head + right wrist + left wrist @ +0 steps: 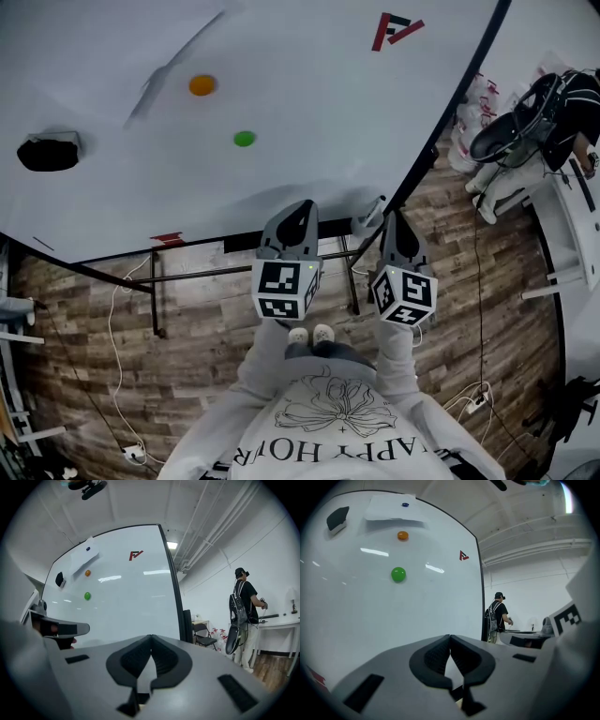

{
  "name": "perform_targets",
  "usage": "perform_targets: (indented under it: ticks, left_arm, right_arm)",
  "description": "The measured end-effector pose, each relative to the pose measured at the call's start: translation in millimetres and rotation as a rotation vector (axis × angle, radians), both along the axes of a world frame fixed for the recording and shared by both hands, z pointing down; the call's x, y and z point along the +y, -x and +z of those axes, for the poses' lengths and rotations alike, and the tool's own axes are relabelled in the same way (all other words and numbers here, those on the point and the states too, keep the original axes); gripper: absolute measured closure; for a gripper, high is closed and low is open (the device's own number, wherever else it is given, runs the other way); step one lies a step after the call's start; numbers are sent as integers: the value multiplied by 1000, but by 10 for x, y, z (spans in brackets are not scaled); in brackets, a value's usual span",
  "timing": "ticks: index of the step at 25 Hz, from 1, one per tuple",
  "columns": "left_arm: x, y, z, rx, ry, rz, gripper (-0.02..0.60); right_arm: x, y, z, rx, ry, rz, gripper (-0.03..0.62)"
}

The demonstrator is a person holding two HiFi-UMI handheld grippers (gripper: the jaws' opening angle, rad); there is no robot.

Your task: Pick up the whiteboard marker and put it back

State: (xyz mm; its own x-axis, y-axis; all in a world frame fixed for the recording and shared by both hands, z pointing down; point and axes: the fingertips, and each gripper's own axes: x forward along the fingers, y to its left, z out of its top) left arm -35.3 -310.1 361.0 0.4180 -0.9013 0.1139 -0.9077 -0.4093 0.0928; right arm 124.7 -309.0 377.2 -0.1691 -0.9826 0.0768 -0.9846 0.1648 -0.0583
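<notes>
Nearest are the two hand-held tools, level in front of the person's chest and pointed at the whiteboard (328, 94). The left gripper (450, 637) has its jaws pressed together with nothing between the pads. The right gripper (151, 637) is the same, tips meeting, empty.

No view plainly shows the whiteboard marker. A small pale thing (370, 220) sits at the board's lower edge, just beside the right gripper's tip. It may be the marker on a ledge or a part of the frame; I cannot tell which.

By my reckoning a marker will be light and stiff, with a smooth round plastic barrel that can roll on the ledge or slip in the pads. I would take it across the middle of the barrel, clear of the cap, with a modest squeeze.

Further up the board's face, counted:
- one green magnet (244, 139), about mid-height, left of centre
- one orange magnet (202, 85) above it
- one paper sheet (393, 508) near the upper edge, pinned by one small blue magnet (405, 504)
- one black eraser (47, 152) toward the upper left corner
- one red logo (396, 28) near the right edge

Beyond the board's right edge stand one folding chair (204, 634) and one other person (246, 606) with a backpack, well apart from the work
</notes>
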Motion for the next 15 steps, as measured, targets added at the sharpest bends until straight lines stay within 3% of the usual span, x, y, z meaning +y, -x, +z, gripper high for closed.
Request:
perform_targets:
  ticks: [15]
  left_arm:
    - [5,5,-11,-4,1,4,575]
  right_arm:
    - [13,6,16,0,7,1,591]
